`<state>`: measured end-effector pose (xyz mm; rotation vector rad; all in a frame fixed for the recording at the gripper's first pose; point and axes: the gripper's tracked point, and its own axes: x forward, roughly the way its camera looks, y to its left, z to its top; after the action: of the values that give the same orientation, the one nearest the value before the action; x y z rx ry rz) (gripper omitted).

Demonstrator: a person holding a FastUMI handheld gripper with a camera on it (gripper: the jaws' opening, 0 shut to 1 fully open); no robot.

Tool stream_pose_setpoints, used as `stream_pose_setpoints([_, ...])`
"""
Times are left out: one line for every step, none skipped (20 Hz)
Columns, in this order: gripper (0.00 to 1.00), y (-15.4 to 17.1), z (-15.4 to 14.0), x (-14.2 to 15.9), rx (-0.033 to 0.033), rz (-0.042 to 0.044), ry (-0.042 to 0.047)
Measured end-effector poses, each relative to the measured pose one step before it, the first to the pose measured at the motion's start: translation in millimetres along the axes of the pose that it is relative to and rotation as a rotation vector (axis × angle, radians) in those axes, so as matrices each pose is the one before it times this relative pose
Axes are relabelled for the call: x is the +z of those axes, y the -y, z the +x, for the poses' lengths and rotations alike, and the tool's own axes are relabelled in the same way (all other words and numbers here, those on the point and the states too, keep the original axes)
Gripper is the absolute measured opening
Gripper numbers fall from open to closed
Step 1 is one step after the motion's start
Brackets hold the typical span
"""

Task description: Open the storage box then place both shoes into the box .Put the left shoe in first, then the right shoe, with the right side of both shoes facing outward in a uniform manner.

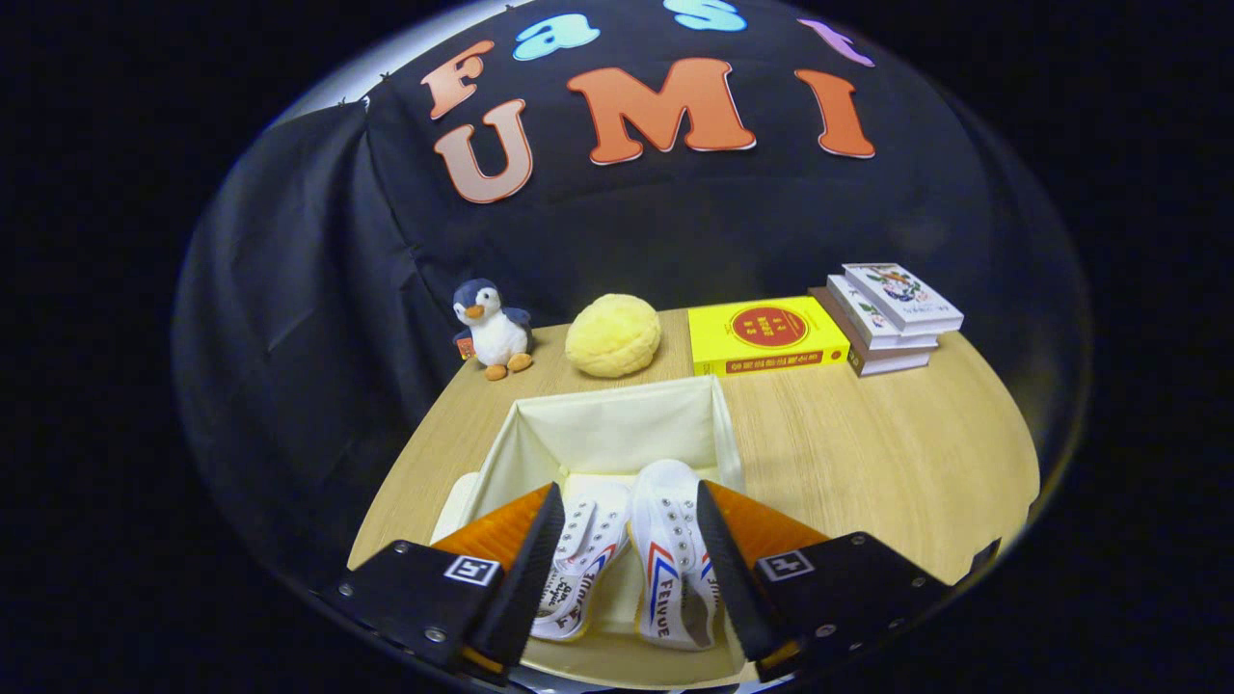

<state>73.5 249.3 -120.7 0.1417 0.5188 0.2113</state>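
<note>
Your gripper [629, 540] hangs over the near end of the storage box [617, 424], its two fingers [528, 569] spread apart with both shoes showing in the gap between them; whether either finger touches a shoe you cannot tell. The box is open — a cream fabric bin with soft upright walls, sitting on the wooden table [868, 453]. Inside it the two white canvas shoes lie side by side, toes pointing away from you. The left-hand shoe [578, 559] shows its laces, eyelets and dark script on the side; the right-hand shoe [675, 559] shows a red-and-blue chevron and lettering along its side — it sits next to your right finger. Beyond the box, along the back of the table, stand a plush penguin [492, 330], a yellow bun-shaped cushion [613, 334], a yellow book [768, 334] and a stack of white books [892, 313].
</note>
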Motion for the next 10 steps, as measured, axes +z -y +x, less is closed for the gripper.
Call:
stream_pose_setpoints([0.94,2.13,-5.10,9.34,0.00109,-0.00201,0.01395])
stream_pose_setpoints([0.97,3.99,-4.83,7.06,-0.00182,0.00092,0.01159])
stream_pose_setpoints([0.98,4.42,-6.37,6.11,-0.00226,0.00490,0.00479])
stream_pose_setpoints([0.98,3.29,-6.36,7.98,0.00153,0.00231,0.01217])
stream_pose_setpoints([0.98,3.41,-5.25,8.63,0.00058,-0.00435,0.01527])
stream_pose_setpoints([0.98,6.58,-5.62,7.15,-0.00333,-0.00921,0.01471])
stream_pose_setpoints([0.99,6.17,-5.78,7.56,-0.00403,-0.01324,0.01574])
stream_pose_setpoints([0.99,7.89,-5.68,7.18,-0.00890,-0.00683,0.01477])
stream_pose_setpoints([0.99,8.12,-5.33,7.18,-0.00351,0.00036,0.01321])
stream_pose_setpoints([0.99,6.79,-6.02,5.57,-0.00121,0.00504,0.00851])
